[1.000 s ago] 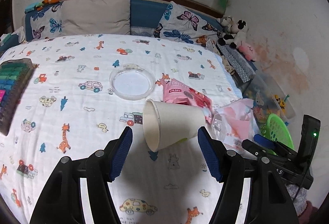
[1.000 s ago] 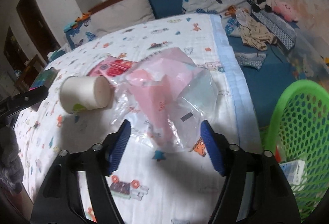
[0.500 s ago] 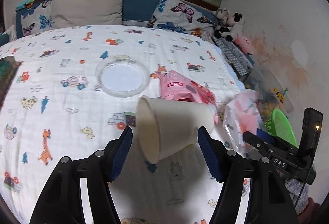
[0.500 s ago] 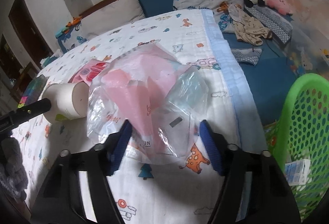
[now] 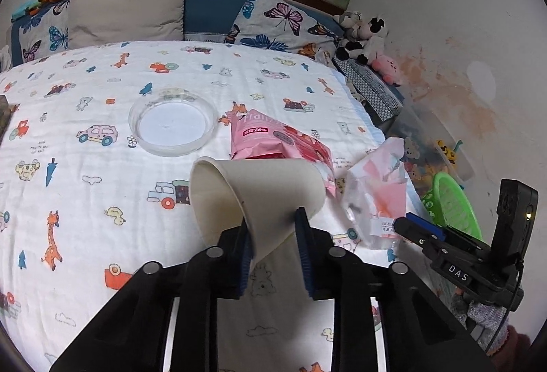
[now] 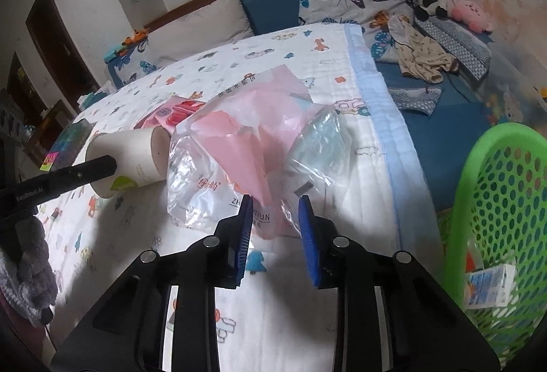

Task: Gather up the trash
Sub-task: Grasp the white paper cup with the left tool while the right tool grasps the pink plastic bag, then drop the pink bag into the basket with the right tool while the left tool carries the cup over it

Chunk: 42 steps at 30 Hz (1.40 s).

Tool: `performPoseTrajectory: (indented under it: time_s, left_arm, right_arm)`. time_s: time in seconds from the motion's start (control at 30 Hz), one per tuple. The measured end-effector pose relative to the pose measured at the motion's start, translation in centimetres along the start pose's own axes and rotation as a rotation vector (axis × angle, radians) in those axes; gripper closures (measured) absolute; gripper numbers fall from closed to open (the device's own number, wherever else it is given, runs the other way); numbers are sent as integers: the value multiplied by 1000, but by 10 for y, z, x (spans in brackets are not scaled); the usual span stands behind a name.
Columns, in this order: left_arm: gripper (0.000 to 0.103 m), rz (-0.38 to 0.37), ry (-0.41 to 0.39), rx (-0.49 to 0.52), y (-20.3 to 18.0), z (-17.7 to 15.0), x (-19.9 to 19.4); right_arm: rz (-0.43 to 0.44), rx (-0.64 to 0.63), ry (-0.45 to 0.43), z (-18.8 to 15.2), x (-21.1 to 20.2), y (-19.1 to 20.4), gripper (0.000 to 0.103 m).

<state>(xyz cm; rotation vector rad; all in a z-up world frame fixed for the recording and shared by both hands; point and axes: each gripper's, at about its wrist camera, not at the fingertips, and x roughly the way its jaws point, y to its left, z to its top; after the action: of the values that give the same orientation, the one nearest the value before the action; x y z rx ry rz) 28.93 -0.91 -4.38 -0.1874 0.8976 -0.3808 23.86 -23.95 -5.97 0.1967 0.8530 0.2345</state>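
A white paper cup [image 5: 253, 197] lies on its side on the bed; my left gripper [image 5: 271, 218] is shut on its wall, which is squeezed in. The cup also shows in the right wrist view [image 6: 130, 163]. A clear plastic bag with pink paper inside [image 6: 253, 146] lies near the bed's right edge; my right gripper [image 6: 275, 204] has closed in on the bag's near edge, with a narrow gap left between the pads. The bag also shows in the left wrist view [image 5: 376, 191]. A pink snack packet [image 5: 277, 139] lies behind the cup.
A clear round plastic lid [image 5: 172, 126] lies mid-bed. A green mesh basket [image 6: 502, 218] with a small carton inside stands off the bed's right side. Pillows [image 5: 126, 11] and plush toys [image 5: 365, 40] line the headboard. Clothes [image 6: 420, 57] lie on the blue mattress.
Both grippers moved forward and closed: the left one from open around the cup to pinching it, the right one from open to narrow on the bag's edge.
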Motion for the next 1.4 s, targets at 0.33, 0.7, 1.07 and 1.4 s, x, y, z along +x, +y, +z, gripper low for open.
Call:
performPoseTrajectory:
  time_s: [0.33, 0.7, 1.07, 1.4]
  left_arm:
    - [86, -7, -11, -4, 1, -3, -5]
    - [88, -14, -16, 9, -2, -4, -5]
    - [98, -45, -28, 30, -18, -8, -21]
    - [99, -102, -50, 67, -51, -25, -48]
  right_arm:
    - [-5, 35, 3, 0, 3, -13, 28]
    - [-59, -44, 16, 1, 21, 9, 56]
    - [-12, -58, -37, -7, -15, 14, 70]
    - [-37, -25, -101, -22, -78, -9, 70]
